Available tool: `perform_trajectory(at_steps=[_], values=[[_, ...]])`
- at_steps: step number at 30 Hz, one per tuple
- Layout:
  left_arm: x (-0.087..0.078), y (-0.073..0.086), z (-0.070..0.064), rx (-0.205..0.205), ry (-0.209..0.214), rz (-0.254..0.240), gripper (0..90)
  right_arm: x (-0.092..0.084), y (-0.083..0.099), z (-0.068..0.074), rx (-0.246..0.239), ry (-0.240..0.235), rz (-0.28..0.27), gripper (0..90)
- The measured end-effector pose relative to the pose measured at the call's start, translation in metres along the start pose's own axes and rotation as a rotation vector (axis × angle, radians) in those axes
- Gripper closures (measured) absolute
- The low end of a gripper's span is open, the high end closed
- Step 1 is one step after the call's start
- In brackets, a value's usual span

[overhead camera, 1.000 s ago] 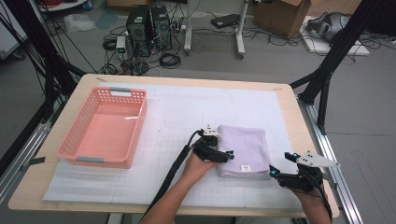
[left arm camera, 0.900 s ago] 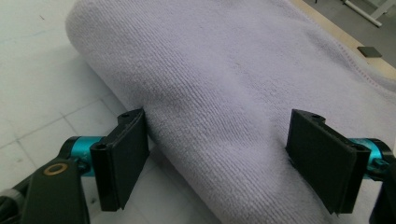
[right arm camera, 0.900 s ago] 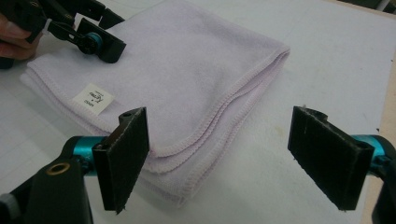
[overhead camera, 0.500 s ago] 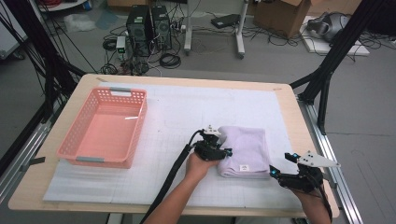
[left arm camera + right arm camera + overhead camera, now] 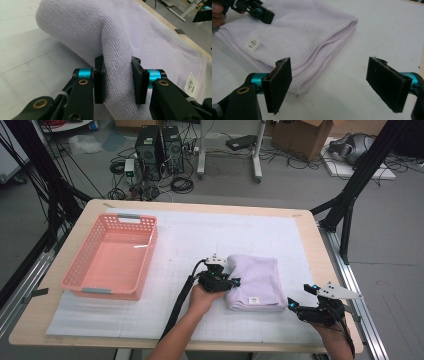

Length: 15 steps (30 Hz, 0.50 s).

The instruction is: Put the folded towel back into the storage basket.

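Now my left gripper (image 5: 117, 82) pinches a raised fold of the lilac towel (image 5: 257, 280) at its left edge, my forearm reaching in from the table's near edge. My right gripper (image 5: 337, 87) rests just beside the towel's near right corner, jaws spread wide and holding nothing. Well to the left sits a pink basket (image 5: 80, 267).

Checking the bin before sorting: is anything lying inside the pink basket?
No, the pink basket shows just its bare floor, while the folded towel lies on the table mat beside it.
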State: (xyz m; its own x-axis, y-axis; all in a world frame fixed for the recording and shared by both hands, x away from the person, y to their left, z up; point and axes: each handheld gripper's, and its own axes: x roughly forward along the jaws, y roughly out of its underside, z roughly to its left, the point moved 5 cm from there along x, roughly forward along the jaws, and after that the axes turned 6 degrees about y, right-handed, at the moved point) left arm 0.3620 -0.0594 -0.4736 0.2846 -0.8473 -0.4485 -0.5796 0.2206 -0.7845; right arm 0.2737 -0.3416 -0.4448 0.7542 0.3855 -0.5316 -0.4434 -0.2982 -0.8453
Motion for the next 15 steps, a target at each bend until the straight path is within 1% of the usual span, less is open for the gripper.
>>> perform_trajectory(at_steps=[1,6,8,9,10,11,13,15], values=[[-0.008,0.001,0.003,-0.001,0.003,-0.001,68.5,0.001,0.000,0.001,-0.001,-0.003,0.002,19.6],[-0.029,0.009,0.015,-0.022,0.003,-0.021,68.4,0.002,0.000,0.003,-0.007,-0.006,0.006,19.6],[-0.036,0.012,0.019,-0.026,0.003,-0.021,68.4,0.003,0.000,0.003,-0.010,-0.008,0.007,19.6],[-0.036,0.012,0.019,-0.026,0.003,-0.021,68.4,0.003,0.000,0.004,-0.009,-0.009,0.009,19.6],[-0.040,0.013,0.020,-0.021,0.001,-0.022,68.4,0.003,0.000,0.004,-0.006,-0.009,0.011,19.6],[-0.048,0.014,0.024,-0.025,-0.002,-0.031,68.4,0.004,-0.001,0.004,-0.013,-0.010,0.007,19.6],[-0.056,0.016,0.028,-0.025,-0.011,-0.020,68.4,0.004,-0.001,0.005,-0.011,-0.011,0.009,19.6],[-0.063,0.017,0.032,-0.031,-0.019,-0.026,68.5,0.005,-0.001,0.006,-0.011,-0.011,0.008,19.6]])
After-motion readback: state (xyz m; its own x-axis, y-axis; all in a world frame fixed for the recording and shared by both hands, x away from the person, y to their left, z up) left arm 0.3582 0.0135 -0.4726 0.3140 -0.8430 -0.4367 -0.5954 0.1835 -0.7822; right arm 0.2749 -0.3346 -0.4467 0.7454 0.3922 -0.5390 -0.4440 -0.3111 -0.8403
